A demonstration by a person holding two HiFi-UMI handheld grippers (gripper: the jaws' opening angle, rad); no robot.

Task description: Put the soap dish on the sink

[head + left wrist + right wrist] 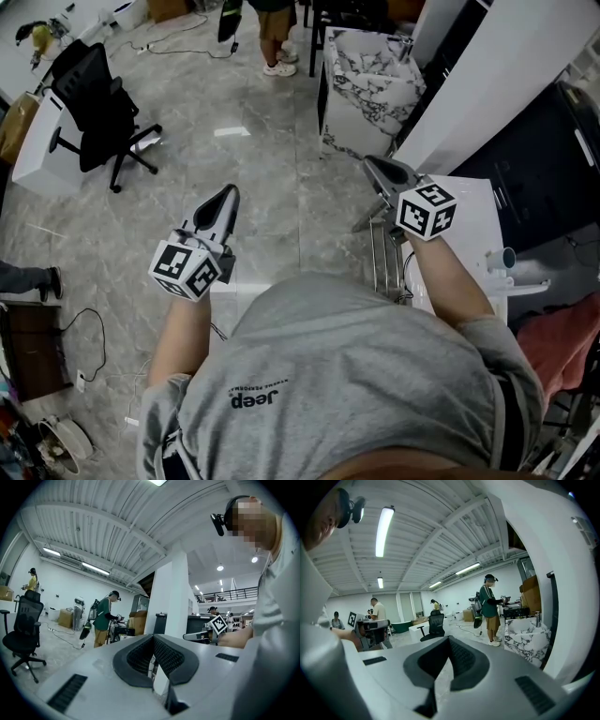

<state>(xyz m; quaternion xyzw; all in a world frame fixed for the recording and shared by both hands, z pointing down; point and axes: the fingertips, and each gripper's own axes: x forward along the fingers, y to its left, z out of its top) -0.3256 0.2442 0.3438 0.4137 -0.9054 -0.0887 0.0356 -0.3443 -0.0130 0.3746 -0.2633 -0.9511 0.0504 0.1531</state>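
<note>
Two grippers show, and both are empty: the left gripper [226, 193] and the right gripper [372, 167] each have their fingers clenched on nothing, held up in the air.

No soap dish can be picked out in any view, and no basin either. One white surface [476, 216] lies just beside the right fingers. One metal rack [382, 267] stands near them, and one white fitting [506, 262] further off is too small to name. Ahead of the right fingers stands one marble-patterned cabinet [370, 89]. Well ahead of the left fingers is one office chair [94, 98].

As I judge it, empty clenched fingers fit either a dish yet to be fetched or one already set down out of sight. Either way, doing this well means bringing dish and sink into view before committing, and keeping the right fingers clear of the rack.
</note>
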